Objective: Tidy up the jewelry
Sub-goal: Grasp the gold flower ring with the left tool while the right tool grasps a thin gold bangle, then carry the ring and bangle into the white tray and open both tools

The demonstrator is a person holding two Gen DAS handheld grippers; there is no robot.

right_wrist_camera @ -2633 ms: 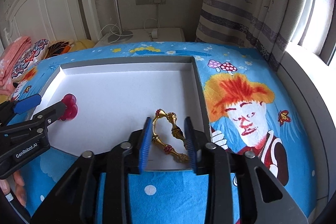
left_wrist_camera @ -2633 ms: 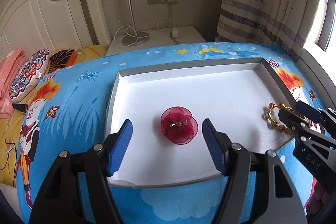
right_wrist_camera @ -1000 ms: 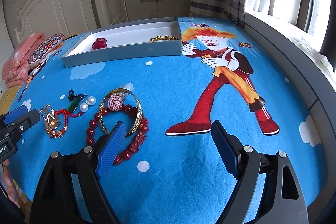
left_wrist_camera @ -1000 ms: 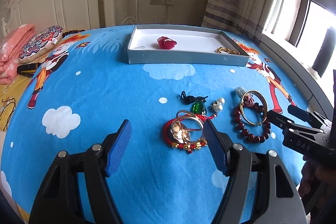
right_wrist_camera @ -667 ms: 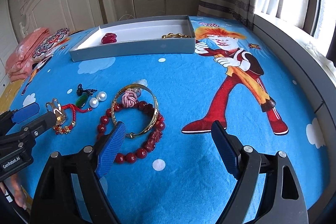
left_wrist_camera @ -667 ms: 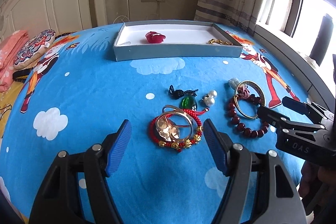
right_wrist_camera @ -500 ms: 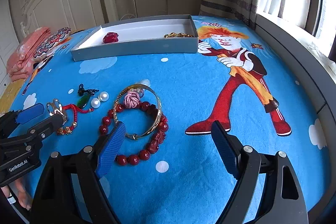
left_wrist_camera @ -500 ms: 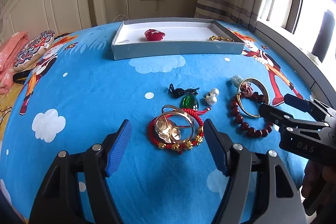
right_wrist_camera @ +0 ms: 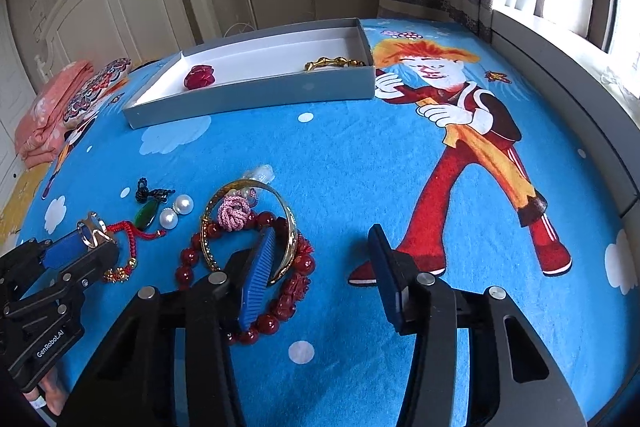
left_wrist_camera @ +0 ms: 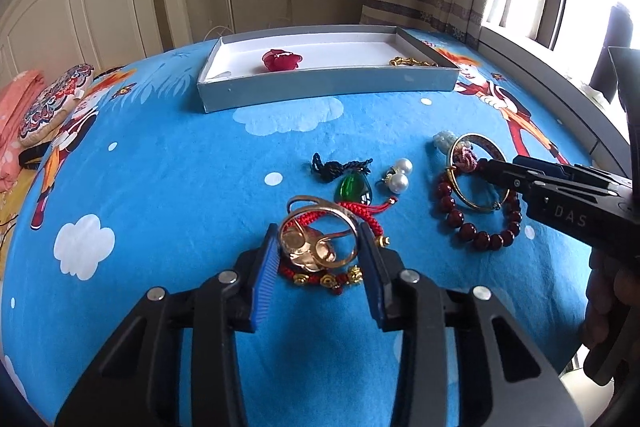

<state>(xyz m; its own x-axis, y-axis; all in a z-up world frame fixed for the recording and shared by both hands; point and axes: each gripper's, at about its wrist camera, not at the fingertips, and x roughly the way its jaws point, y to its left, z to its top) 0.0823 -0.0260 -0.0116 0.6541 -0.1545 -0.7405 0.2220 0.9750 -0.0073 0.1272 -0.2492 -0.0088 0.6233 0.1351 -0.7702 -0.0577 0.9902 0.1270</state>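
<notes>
On the blue cartoon bedspread (left_wrist_camera: 168,187), near the front edge, the left gripper (left_wrist_camera: 319,259) is bracketing a rose-gold ring brooch (left_wrist_camera: 318,241) that is lying on top of a red cord bracelet (left_wrist_camera: 320,277), its blue pads pressing close on either side of the metal, though whether they are truly clamped is something I cannot tell; the right gripper (right_wrist_camera: 320,267) is hanging with its fingers spread wide, one pad sitting inside the gold bangle (right_wrist_camera: 248,223) that is overlapping the dark red bead bracelet (right_wrist_camera: 280,303); the grey tray (left_wrist_camera: 328,87) is waiting well apart at the far side, already holding a red fabric flower (left_wrist_camera: 282,59) and a gold chain bracelet (left_wrist_camera: 412,61). The risk, as I judge it, is tangling; the cord is threading under the brooch, so a lift may be dragging the bracelet along or letting the smooth ring slip from the pads; the bangle may likewise be snagging the beads or the pink knot (right_wrist_camera: 234,213); the pearl earrings (left_wrist_camera: 400,175) and green pendant (left_wrist_camera: 354,187) nearby may be getting knocked.
</notes>
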